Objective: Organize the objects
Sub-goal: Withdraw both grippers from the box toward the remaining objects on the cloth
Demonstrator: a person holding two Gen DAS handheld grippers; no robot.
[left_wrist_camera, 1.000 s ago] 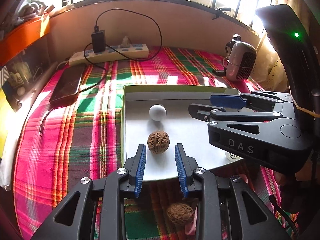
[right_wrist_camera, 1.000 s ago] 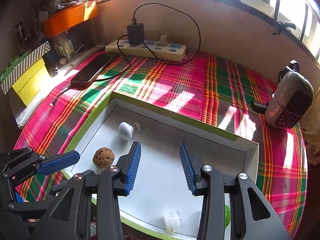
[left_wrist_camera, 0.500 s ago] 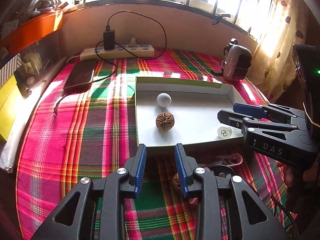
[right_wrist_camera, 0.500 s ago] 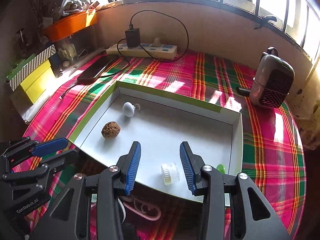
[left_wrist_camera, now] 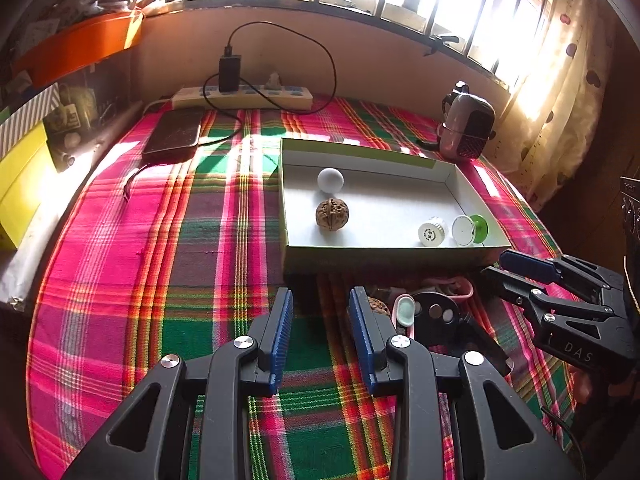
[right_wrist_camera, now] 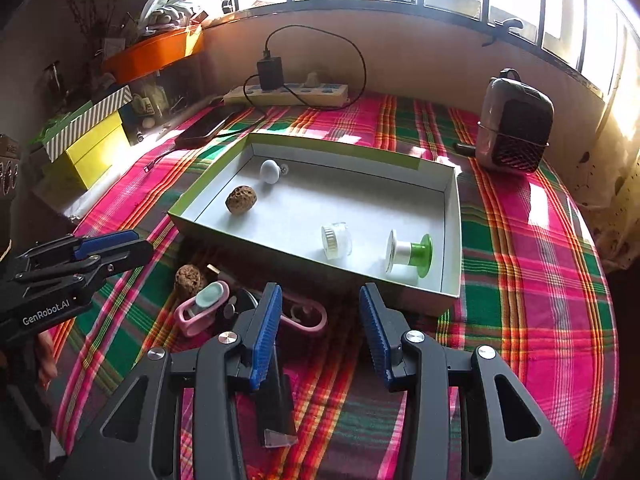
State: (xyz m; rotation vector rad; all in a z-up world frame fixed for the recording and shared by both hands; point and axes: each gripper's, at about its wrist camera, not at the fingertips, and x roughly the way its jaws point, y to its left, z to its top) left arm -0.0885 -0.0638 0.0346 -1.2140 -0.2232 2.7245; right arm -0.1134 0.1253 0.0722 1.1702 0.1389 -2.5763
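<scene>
On the plaid-covered worktop [left_wrist_camera: 152, 264], the shallow white tray [left_wrist_camera: 384, 258] with its green rim sits ahead of both your tools. Inside it, along the left side, a white ball [left_wrist_camera: 330, 179] lies just behind a walnut [left_wrist_camera: 332, 215]; in the near right corner a small clear jar [right_wrist_camera: 335, 240] lies on its side next to a white-and-green spool [right_wrist_camera: 408, 251], the two close but apart.

Your left gripper [left_wrist_camera: 320, 328] hovers over the cloth short of the tray's near wall, its blue fingers [left_wrist_camera: 282, 328] moderately spread with nothing between them. Your right gripper [right_wrist_camera: 318, 330] is likewise spread and empty, aimed at the tray's near wall.

Outside the tray, between the two tools, a small heap waits on the cloth: a second walnut [right_wrist_camera: 189, 277], a pink clip-like piece [right_wrist_camera: 200, 309] with a pale oval insert, a dark round part [left_wrist_camera: 436, 314] carrying metal discs, and a pink loop [right_wrist_camera: 308, 316]. How these overlap is hard to tell.

Further back, a phone [left_wrist_camera: 174, 134] lies on the cloth near a power strip [left_wrist_camera: 244, 98], and a small heater [right_wrist_camera: 514, 136] stands to the tray's right.
</scene>
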